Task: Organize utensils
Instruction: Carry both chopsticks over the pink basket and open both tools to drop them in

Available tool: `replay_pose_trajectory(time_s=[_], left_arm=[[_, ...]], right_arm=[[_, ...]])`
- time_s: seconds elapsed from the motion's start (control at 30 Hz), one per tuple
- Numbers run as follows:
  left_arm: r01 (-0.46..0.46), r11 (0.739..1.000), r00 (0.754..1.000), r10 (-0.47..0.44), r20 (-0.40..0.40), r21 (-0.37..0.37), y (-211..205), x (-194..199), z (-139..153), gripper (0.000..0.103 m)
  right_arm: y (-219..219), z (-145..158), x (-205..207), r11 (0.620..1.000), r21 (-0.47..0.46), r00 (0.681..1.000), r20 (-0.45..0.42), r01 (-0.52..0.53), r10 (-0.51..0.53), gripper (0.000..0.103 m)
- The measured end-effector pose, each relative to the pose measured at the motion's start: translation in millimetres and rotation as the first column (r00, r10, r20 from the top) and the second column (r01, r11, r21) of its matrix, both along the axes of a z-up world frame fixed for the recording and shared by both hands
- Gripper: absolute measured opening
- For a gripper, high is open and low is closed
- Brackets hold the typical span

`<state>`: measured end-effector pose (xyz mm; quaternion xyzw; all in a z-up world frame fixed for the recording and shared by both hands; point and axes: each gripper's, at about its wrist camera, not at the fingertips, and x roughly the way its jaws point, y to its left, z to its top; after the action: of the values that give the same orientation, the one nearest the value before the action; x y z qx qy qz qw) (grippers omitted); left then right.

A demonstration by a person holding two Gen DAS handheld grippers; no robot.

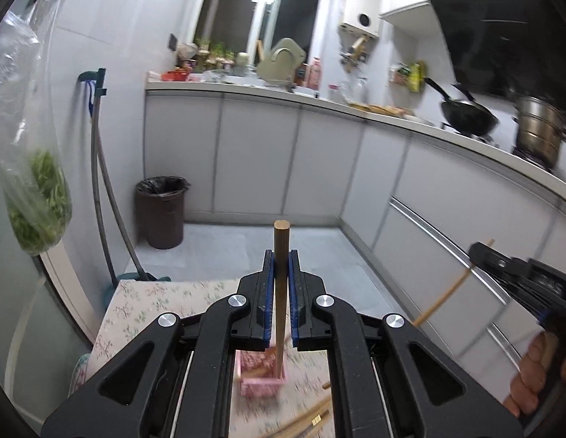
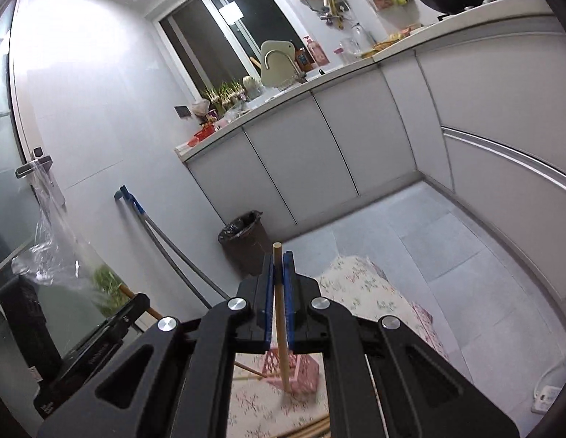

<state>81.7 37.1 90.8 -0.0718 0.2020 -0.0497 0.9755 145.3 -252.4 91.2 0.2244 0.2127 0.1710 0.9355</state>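
Left wrist view: the left claw [image 1: 281,255] pinches a dark wooden chopstick [image 1: 281,292] between its blue pads [image 1: 268,292], the stick standing nearly upright, its round top above the fingertips and its lower end reaching down to the pink basket [image 1: 262,374] below. That basket sits on the flower-patterned desk [image 1: 144,306], and more chopsticks [image 1: 312,419] lie loose on the cloth toward the near edge. At the right edge a hand [image 1: 534,372] holds the other claw, with a pale stick slanting out of it.

Right wrist view: the right claw [image 2: 279,259] is pressed onto a pale wooden chopstick [image 2: 280,314], also close to upright, its tip just above the fingertips and its lower end hanging over the pink basket [image 2: 301,372] on the desk [image 2: 359,292]. Loose chopsticks [image 2: 312,429] lie at the near edge.

Beyond the desk stand a brown bin [image 1: 160,211], grey floor tiles and white cabinets.
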Motion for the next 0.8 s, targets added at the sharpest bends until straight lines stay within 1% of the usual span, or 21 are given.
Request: replay_pose_trajectory(time_s=[0.13,0.2,0.27,0.3,0.33,0.37,0.4,0.5,0.57,0.63,0.73,0.8], left_arm=[[-0.042,0.999,0.998,0.043,-0.039,0.012,2.5,34.4,-25.2,0.007],[-0.044,0.999,0.994,0.047,-0.097,0.033,0.9,47.1,-48.3,0.008],[-0.043,0.999,0.991,0.046,-0.129,0.025,4.6,49.9,-65.6,0.018],[-0.064,0.998,0.990,0.067,-0.123,0.027,8.5,47.3,-69.0,0.018],[-0.077,0.997,0.990,0.079,-0.116,0.023,12.2,45.2,-68.6,0.017],[-0.085,0.996,0.991,0.084,-0.102,0.001,18.3,39.8,-64.7,0.017],[-0.089,0.996,0.992,0.087,-0.086,-0.020,24.2,33.4,-58.6,0.017],[-0.106,0.993,0.994,0.104,-0.039,-0.044,34.5,17.8,-42.3,0.018],[-0.106,0.993,0.994,0.105,-0.028,-0.057,37.8,12.2,-35.7,0.027],[-0.108,0.991,0.994,0.107,-0.019,-0.075,40.8,9.2,-31.4,0.033],[-0.107,0.992,0.994,0.106,-0.020,-0.071,41.6,9.6,-28.8,0.033],[-0.109,0.992,0.994,0.107,-0.030,-0.067,40.7,12.9,-29.4,0.033]], right_arm=[[16.5,-12.9,27.5,1.000,0.006,1.000,-0.002,-0.024,0.024,0.005],[25.8,-24.3,39.6,0.999,0.006,0.999,-0.013,-0.041,0.041,0.005],[34.2,-33.8,47.7,0.999,-0.012,0.999,-0.014,-0.048,0.048,0.005],[38.6,-36.4,49.9,0.998,-0.025,0.999,-0.008,-0.052,0.052,0.005],[42.8,-37.8,52.1,0.998,-0.041,0.999,0.000,-0.053,0.053,0.005],[45.7,-39.6,52.5,0.997,-0.054,0.999,0.005,-0.052,0.052,0.005],[48.1,-40.7,53.3,0.997,-0.064,0.999,0.009,-0.050,0.051,0.005],[55.7,-44.3,55.0,0.995,-0.083,0.999,0.014,-0.048,0.049,0.005],[61.6,-46.9,54.7,0.995,-0.092,0.999,0.015,-0.048,0.049,0.005],[66.9,-49.5,56.6,0.995,-0.090,0.999,0.018,-0.048,0.050,0.005],[76.3,-53.8,59.6,0.994,-0.096,0.999,0.021,-0.045,0.047,0.005],[83.9,-59.3,62.9,0.994,-0.093,0.998,0.024,-0.060,0.063,0.005]])
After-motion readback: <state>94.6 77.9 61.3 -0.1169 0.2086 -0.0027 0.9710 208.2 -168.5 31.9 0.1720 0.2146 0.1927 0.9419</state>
